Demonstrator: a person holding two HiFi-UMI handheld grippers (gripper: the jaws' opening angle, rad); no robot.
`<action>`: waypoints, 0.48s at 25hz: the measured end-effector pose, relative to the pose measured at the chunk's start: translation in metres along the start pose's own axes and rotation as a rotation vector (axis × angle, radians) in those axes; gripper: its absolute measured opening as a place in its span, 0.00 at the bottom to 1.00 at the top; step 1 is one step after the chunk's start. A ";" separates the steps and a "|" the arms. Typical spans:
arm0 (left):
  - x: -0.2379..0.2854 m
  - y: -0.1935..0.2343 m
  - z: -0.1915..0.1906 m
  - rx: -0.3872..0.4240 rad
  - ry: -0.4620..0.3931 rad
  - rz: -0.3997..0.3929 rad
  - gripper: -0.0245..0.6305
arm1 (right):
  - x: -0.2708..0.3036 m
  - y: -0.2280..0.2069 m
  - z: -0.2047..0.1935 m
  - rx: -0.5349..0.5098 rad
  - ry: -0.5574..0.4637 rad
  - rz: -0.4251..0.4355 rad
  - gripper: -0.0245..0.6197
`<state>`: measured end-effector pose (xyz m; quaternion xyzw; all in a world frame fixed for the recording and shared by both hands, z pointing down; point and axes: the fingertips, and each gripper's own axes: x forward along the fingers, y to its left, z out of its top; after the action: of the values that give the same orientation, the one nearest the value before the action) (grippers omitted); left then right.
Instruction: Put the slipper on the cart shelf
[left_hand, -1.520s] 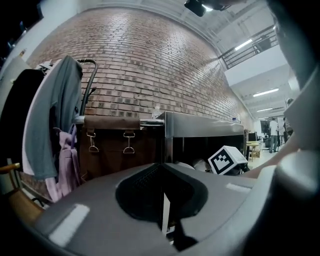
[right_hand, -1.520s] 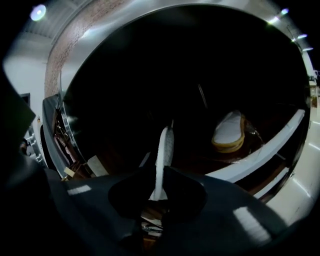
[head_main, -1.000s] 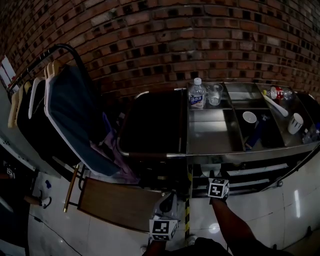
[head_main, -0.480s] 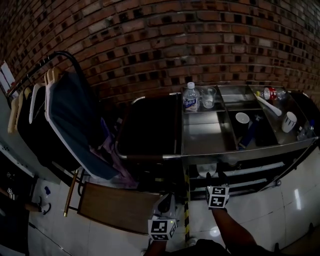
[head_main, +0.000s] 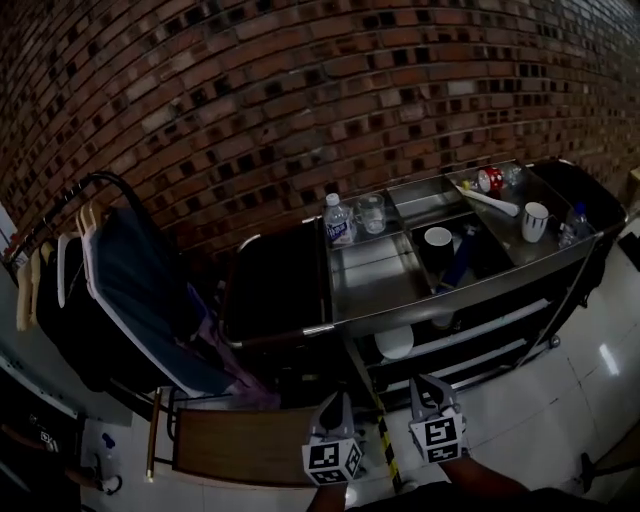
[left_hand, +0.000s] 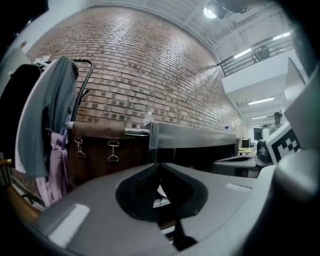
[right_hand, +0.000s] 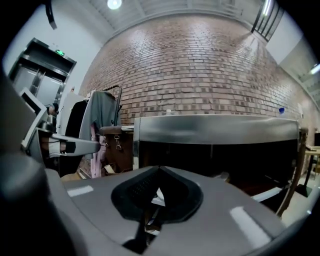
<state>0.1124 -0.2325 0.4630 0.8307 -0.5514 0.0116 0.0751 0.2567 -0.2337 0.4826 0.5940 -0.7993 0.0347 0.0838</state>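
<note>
Hanging at the left, garments fill the clothes rack; the left gripper hovers with jaws pressed together, empty; a white slipper lies on the lower shelf of the steel cart; the right gripper has its jaws together too, holding nothing

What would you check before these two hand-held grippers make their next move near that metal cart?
1. Left gripper empty, jaws together: ok.
2. Right gripper empty, jaws together: ok.
3. Both grippers apart from the cart, in front of it: ok.
4. Slipper on the cart shelf: cannot tell; a pale object lies under the top, too dim to name.
5. Bottle and glass upright on the cart top: ok.
</note>
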 end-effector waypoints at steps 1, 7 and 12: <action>-0.001 -0.005 0.003 -0.001 -0.002 -0.017 0.06 | -0.004 0.001 0.001 0.003 -0.002 -0.001 0.04; -0.009 -0.024 0.014 0.007 -0.016 -0.090 0.06 | -0.020 0.016 0.013 0.001 -0.021 -0.010 0.04; -0.016 -0.030 0.021 0.029 -0.018 -0.124 0.06 | -0.031 0.028 0.022 0.007 -0.031 -0.019 0.04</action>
<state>0.1326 -0.2094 0.4372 0.8644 -0.4993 0.0076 0.0587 0.2368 -0.2000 0.4566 0.6025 -0.7946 0.0273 0.0697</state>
